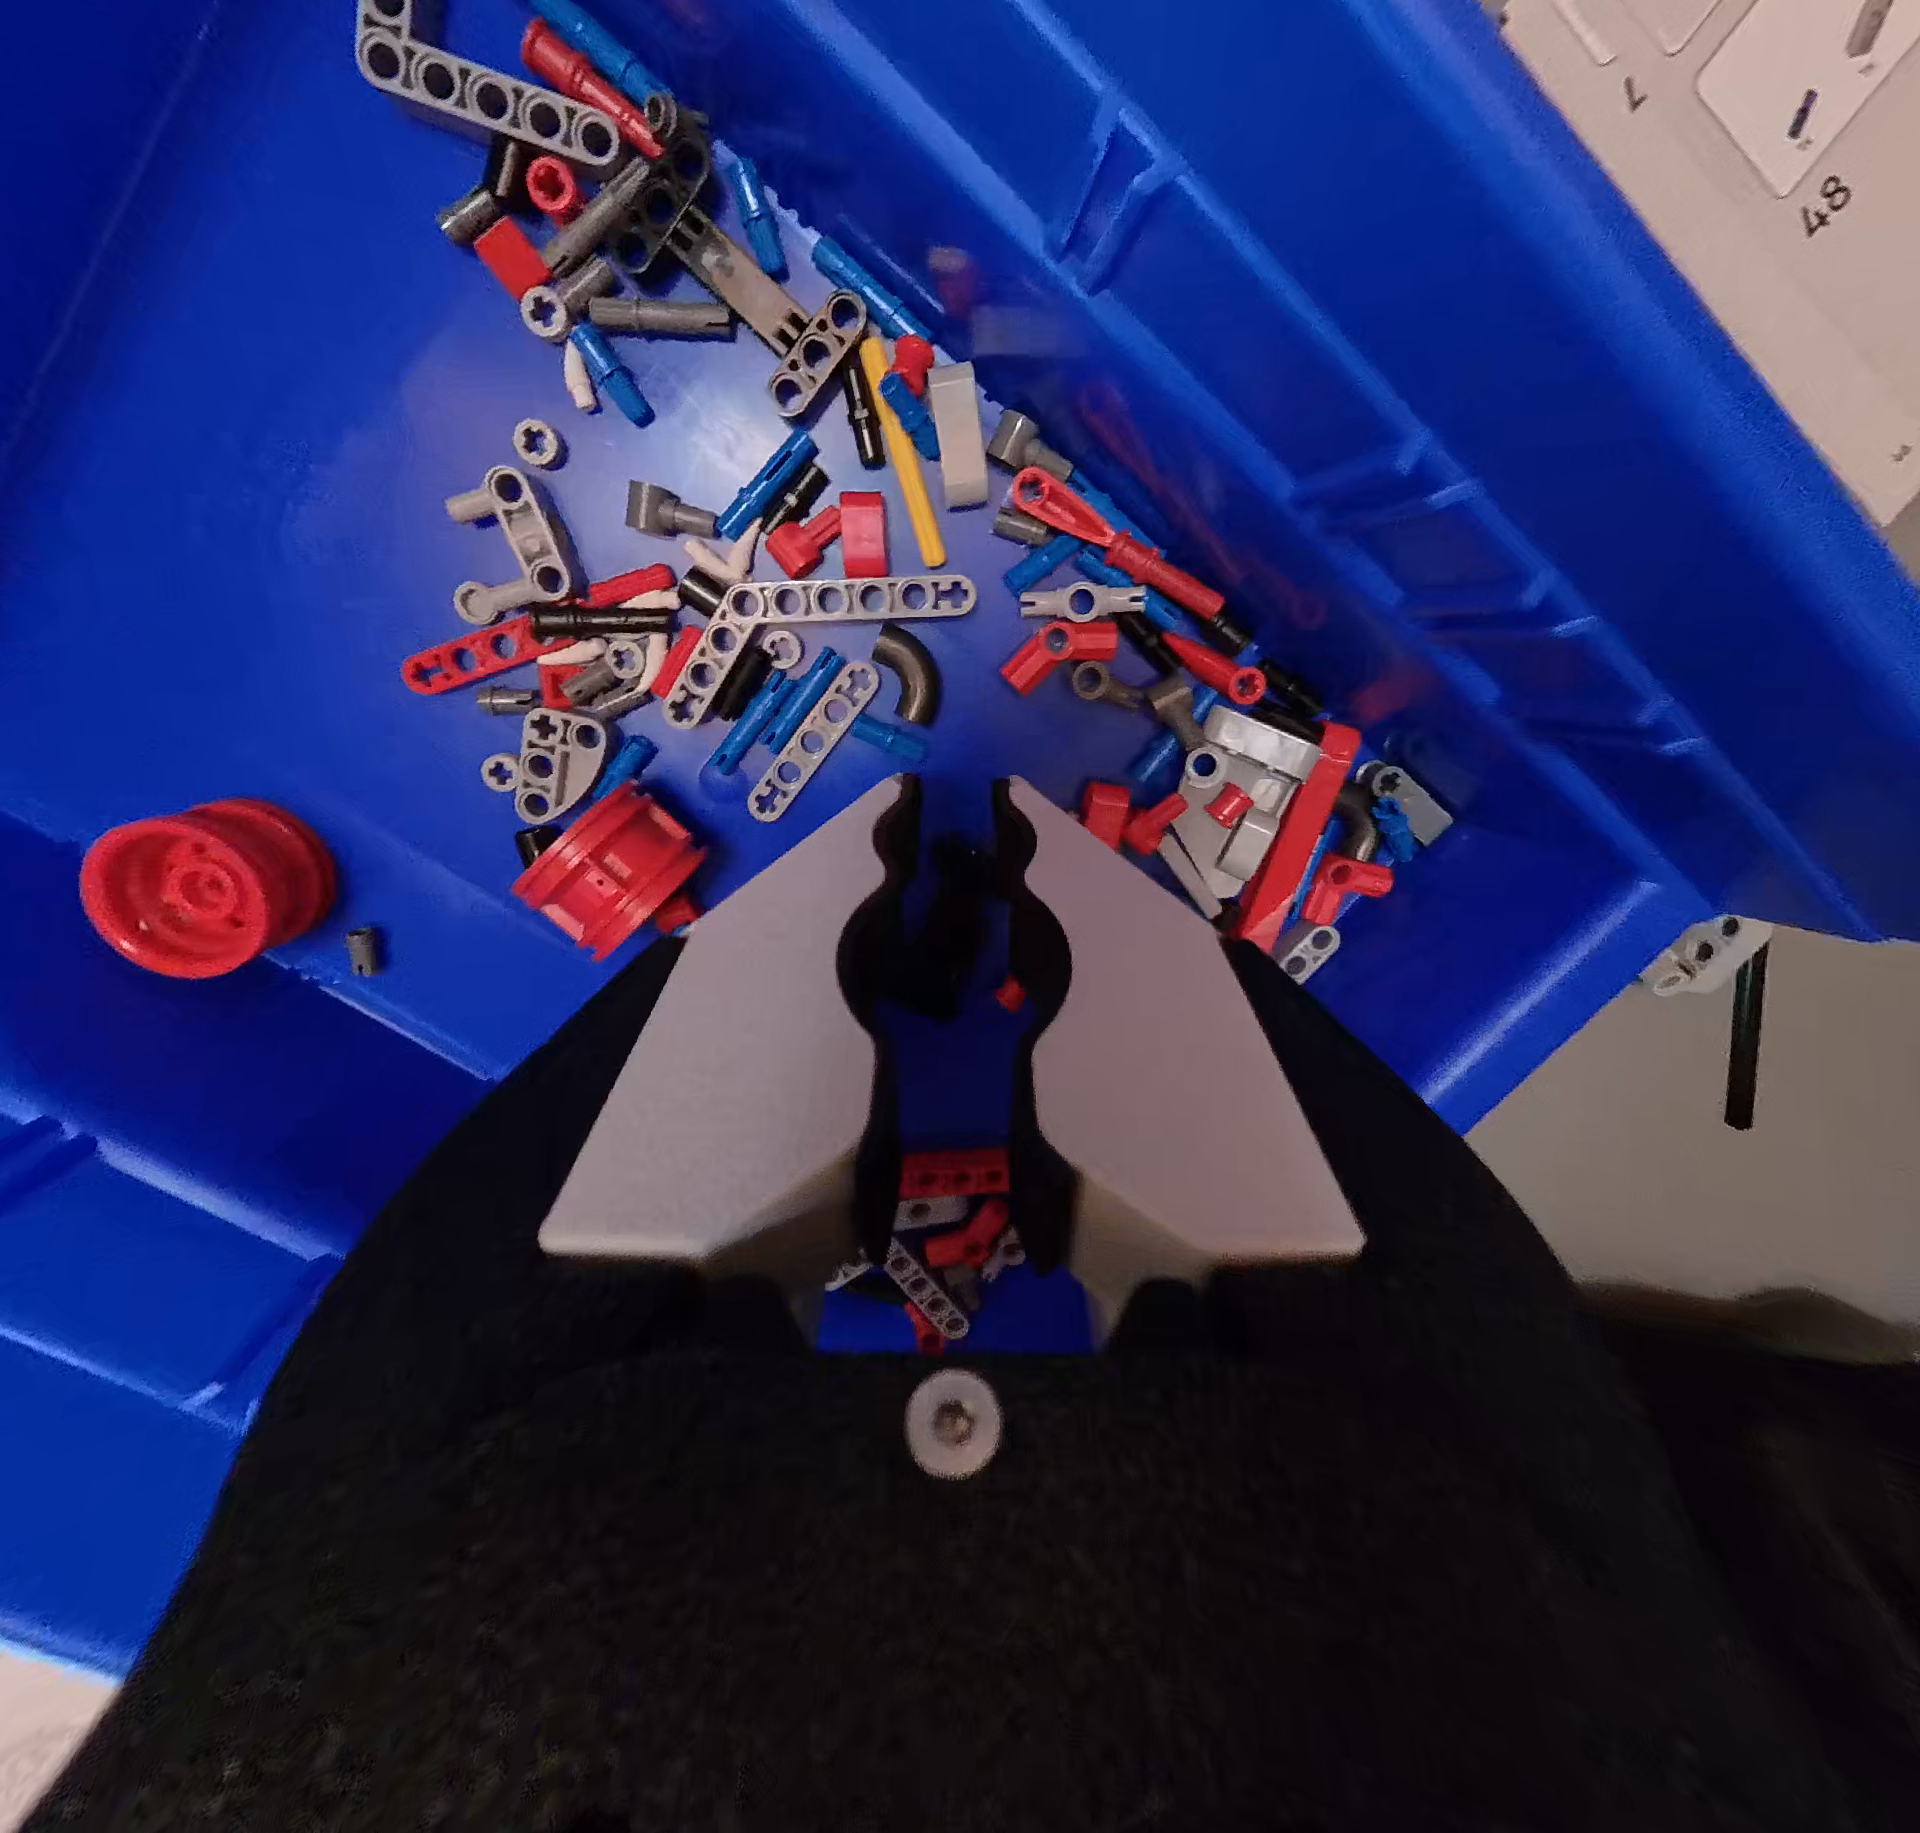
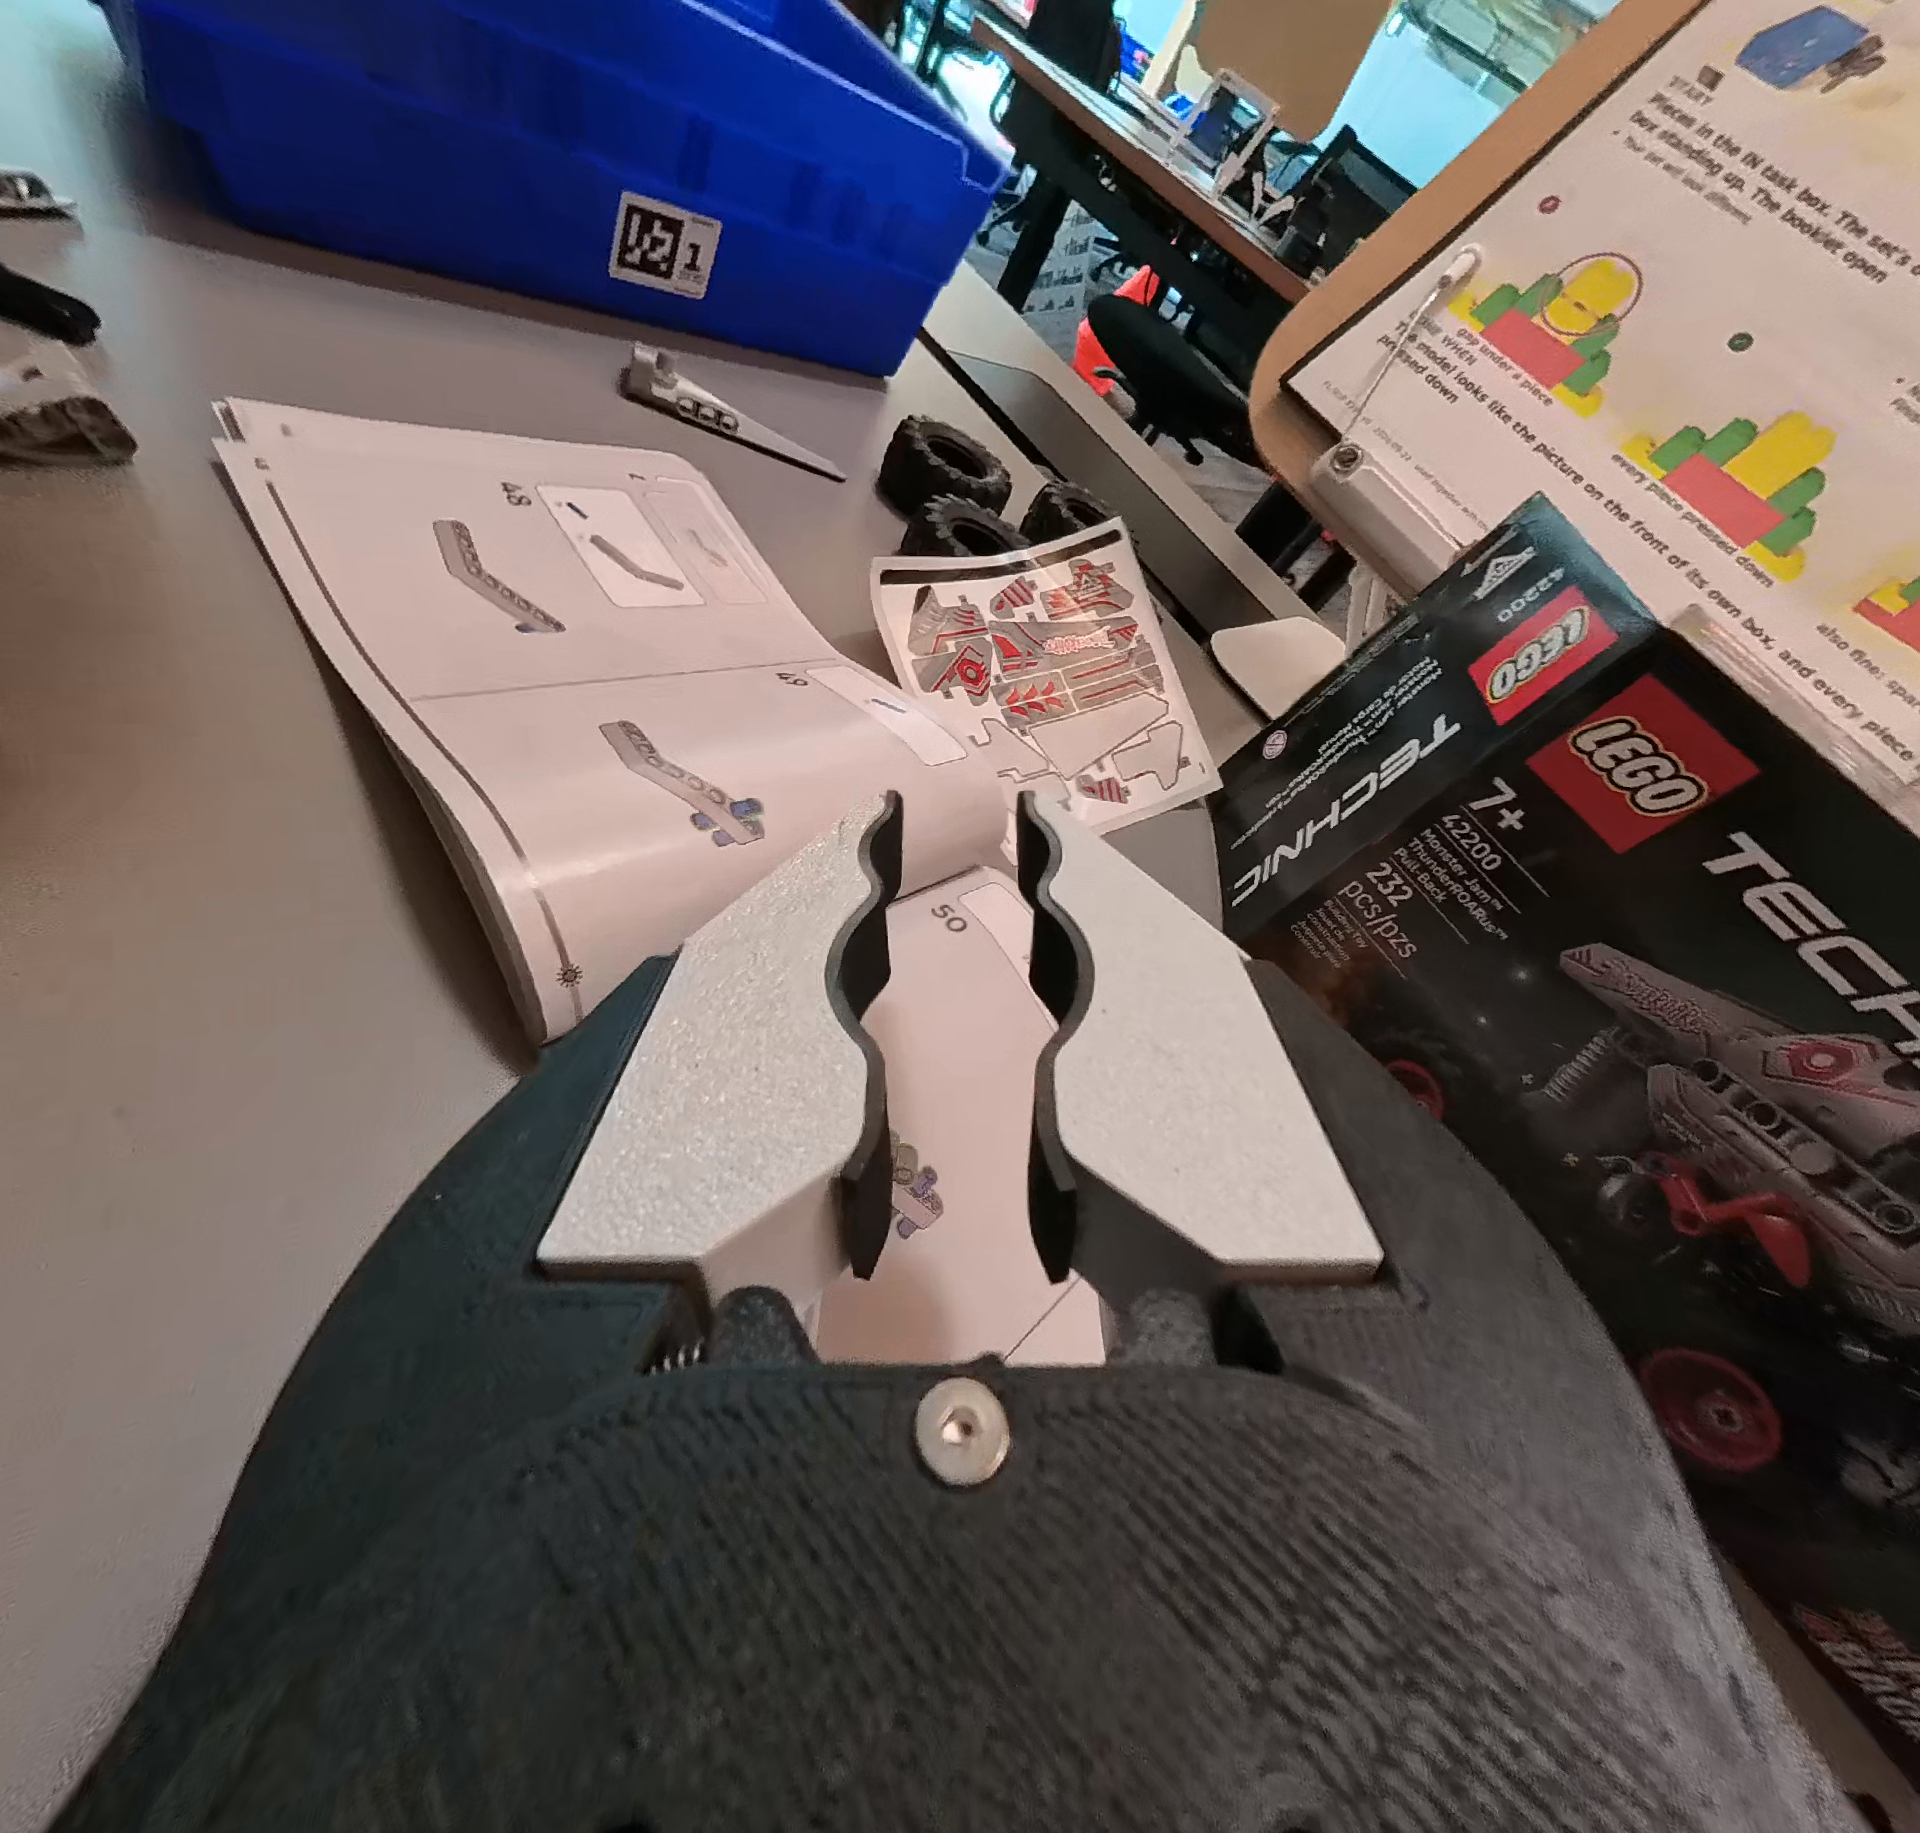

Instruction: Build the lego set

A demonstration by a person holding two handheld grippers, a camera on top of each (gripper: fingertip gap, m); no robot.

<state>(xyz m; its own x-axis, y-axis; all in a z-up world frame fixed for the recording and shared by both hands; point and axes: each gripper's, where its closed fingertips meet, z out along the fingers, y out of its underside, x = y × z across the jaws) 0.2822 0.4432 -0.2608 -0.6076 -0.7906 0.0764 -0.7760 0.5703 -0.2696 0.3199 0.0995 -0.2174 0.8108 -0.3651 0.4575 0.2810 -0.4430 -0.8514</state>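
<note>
The left tool [image 1: 956, 796] is hovering over the blue bin [image 1: 1299, 256], its fingers drawn narrow around a small black piece [image 1: 961, 874] sitting between them; whether the pads are truly pinching it is hard to tell. Loose lego pieces [image 1: 790, 578] are lying scattered across the bin floor: grey beams, blue and red pins, a yellow axle [image 1: 902, 448], and two red wheel hubs, one [image 1: 208, 884] lying apart at the left and the other [image 1: 611, 864] just beside the tool's left finger. The right tool [image 2: 958, 817] is hanging low over the worktop [image 2: 208, 848], its fingers standing apart with nothing between them. Beneath it the instruction booklet [image 2: 540, 640] is lying open, with a sticker sheet [image 2: 1039, 671] just beyond its far edge and three black tyres [image 2: 940, 458] behind that. The set's box [image 2: 1558, 931] is lying at the right, touching a propped instruction board [image 2: 1662, 329]. The blue bin [image 2: 499, 121] is sitting farther back on the worktop, with a grey lego part [image 2: 686, 396] lying near its front.
</note>
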